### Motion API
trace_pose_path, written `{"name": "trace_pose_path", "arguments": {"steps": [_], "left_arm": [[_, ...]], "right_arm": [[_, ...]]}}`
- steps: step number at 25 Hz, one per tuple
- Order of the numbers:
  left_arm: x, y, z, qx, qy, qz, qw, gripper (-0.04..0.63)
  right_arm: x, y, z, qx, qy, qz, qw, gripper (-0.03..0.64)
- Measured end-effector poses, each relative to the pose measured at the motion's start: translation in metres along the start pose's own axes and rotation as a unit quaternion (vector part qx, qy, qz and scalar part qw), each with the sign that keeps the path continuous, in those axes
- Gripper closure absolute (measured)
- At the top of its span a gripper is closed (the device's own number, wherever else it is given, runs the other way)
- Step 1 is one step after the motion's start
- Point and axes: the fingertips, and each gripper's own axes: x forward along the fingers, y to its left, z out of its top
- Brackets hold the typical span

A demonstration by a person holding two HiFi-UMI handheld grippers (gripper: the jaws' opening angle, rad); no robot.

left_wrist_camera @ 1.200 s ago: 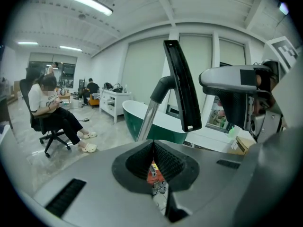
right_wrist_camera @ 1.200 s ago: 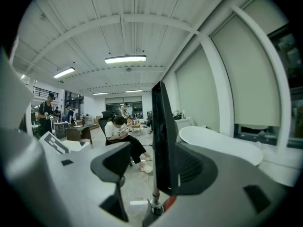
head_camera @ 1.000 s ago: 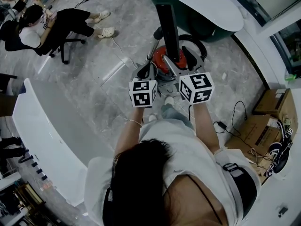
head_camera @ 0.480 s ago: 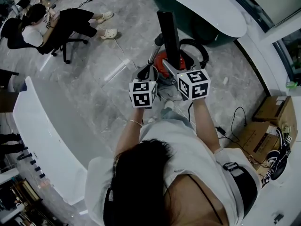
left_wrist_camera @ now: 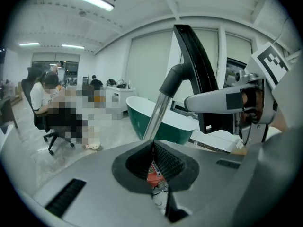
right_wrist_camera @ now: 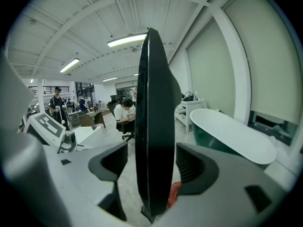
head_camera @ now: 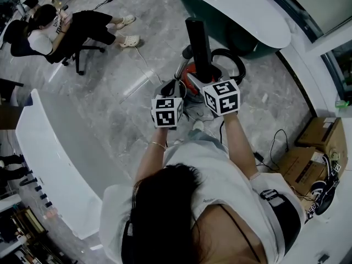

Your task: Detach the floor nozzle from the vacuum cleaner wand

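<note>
While your right gripper (right_wrist_camera: 152, 164) has just been opening its jaws wide, the black floor nozzle (right_wrist_camera: 154, 103) stands upright between them, with a gap on either side. Your left gripper (left_wrist_camera: 154, 162) is pinched closed and the wand (left_wrist_camera: 158, 115) rises just beyond its tips. Open marbled floor (head_camera: 110, 92) lies to its left, and a green tub (head_camera: 236, 15) sits ahead.

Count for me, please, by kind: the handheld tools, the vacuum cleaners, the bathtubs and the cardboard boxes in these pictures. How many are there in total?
Tools: 2, the left tool and the right tool
Vacuum cleaner: 1
Bathtub: 1
Cardboard boxes: 2
Total: 6
</note>
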Motion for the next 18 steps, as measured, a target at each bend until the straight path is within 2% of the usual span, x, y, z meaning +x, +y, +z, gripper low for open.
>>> {"name": "trace_pose_path", "arguments": {"steps": [4, 5, 7, 12, 18], "left_arm": [[0.003, 0.000, -0.001, -0.006, 0.005, -0.003, 1.0000, 0.592], [0.003, 0.000, -0.001, -0.005, 0.005, -0.003, 1.0000, 0.592], [0.004, 0.001, 0.000, -0.004, 0.005, -0.003, 1.0000, 0.592], [0.005, 0.005, 0.003, -0.006, 0.002, -0.001, 1.0000, 0.592], [0.017, 0.003, 0.015, 0.024, -0.001, -0.005, 0.9997, 0.592]], "right_arm": [[0.002, -0.003, 0.001, -0.014, 0.002, -0.004, 1.000, 0.296], [0.002, -0.003, 0.001, -0.021, 0.006, -0.009, 1.000, 0.326], [0.003, -0.004, 0.001, -0.028, 0.010, -0.016, 0.999, 0.440], [0.006, -0.002, 0.000, -0.015, 0.017, -0.003, 1.000, 0.450], [0.008, -0.002, 0.001, -0.003, 0.026, 0.002, 1.000, 0.454]]}}
